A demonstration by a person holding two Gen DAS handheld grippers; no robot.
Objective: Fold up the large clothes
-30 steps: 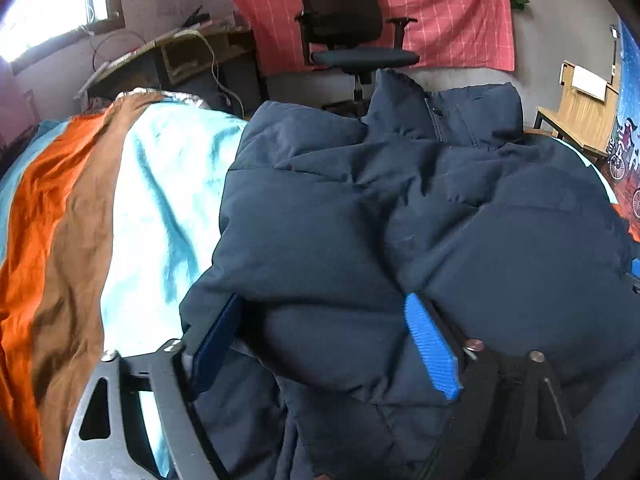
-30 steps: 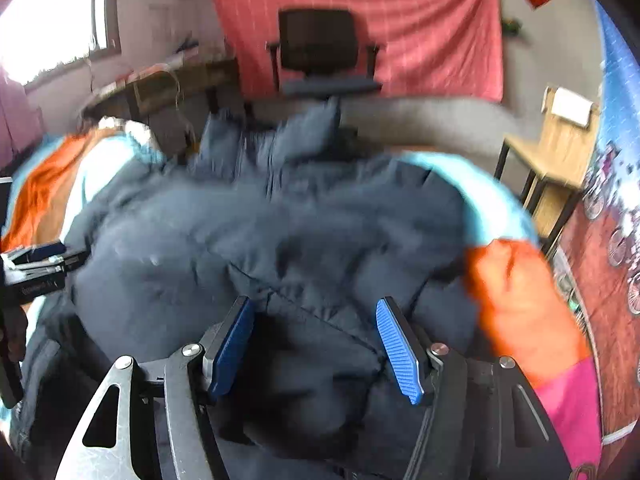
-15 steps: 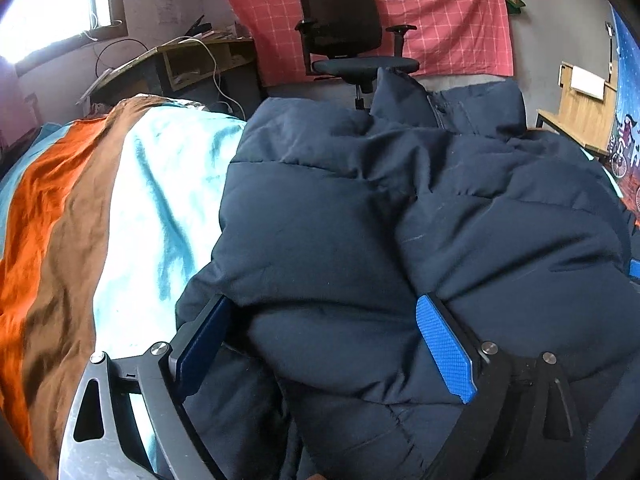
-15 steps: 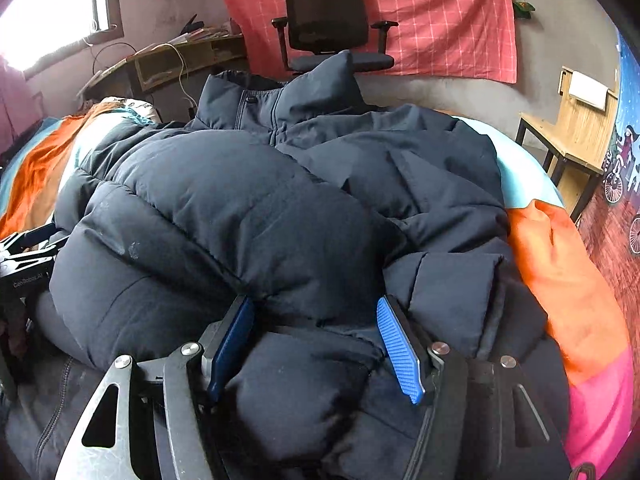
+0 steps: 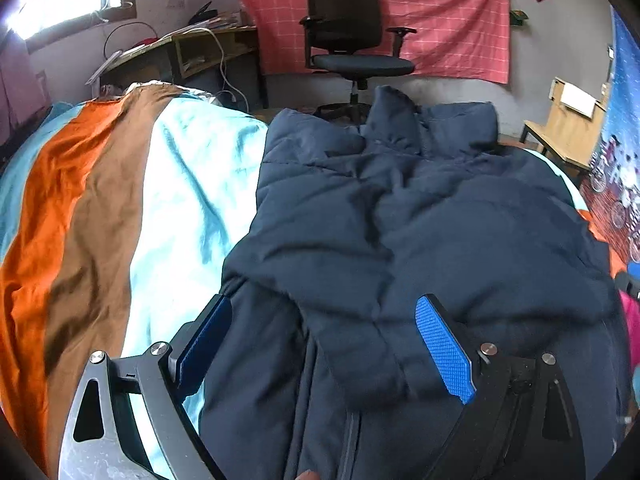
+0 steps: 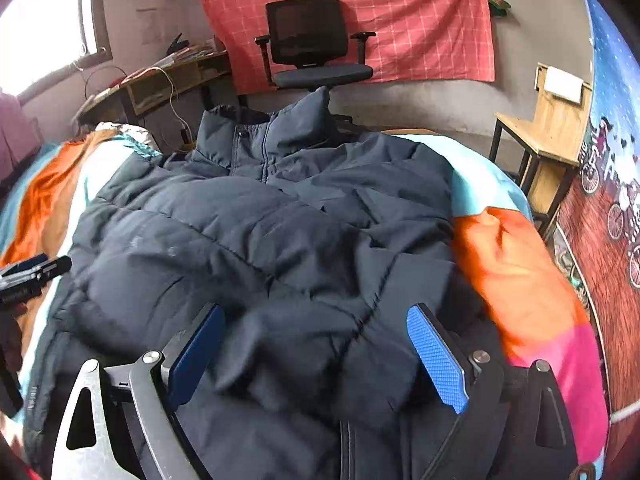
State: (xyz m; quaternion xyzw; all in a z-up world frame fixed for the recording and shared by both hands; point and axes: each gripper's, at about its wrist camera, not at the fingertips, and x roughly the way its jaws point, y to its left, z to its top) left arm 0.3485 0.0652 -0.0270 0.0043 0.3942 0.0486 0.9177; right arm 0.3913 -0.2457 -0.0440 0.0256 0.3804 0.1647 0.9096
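A dark navy puffer jacket (image 5: pixel 420 220) lies on the striped bed cover, collar toward the far end, with both sleeves folded across its front. It also fills the right wrist view (image 6: pixel 260 240). My left gripper (image 5: pixel 324 344) is open, its blue pads wide apart above a folded sleeve end near the jacket's left side. My right gripper (image 6: pixel 316 352) is open above the bunched sleeve fabric near the hem. Neither gripper holds cloth. The left gripper's tip (image 6: pixel 36 268) shows at the left edge of the right wrist view.
The bed cover (image 5: pixel 100 220) has orange, brown and pale blue stripes. A black office chair (image 5: pixel 352 52) stands beyond the bed before a red cloth. A desk (image 5: pixel 180 52) is at the back left, a wooden stand (image 6: pixel 548 128) at the right.
Both grippers have opened wider and drawn back from the jacket. The sleeve fabric that bulged between the pads has settled flatter onto the jacket front.
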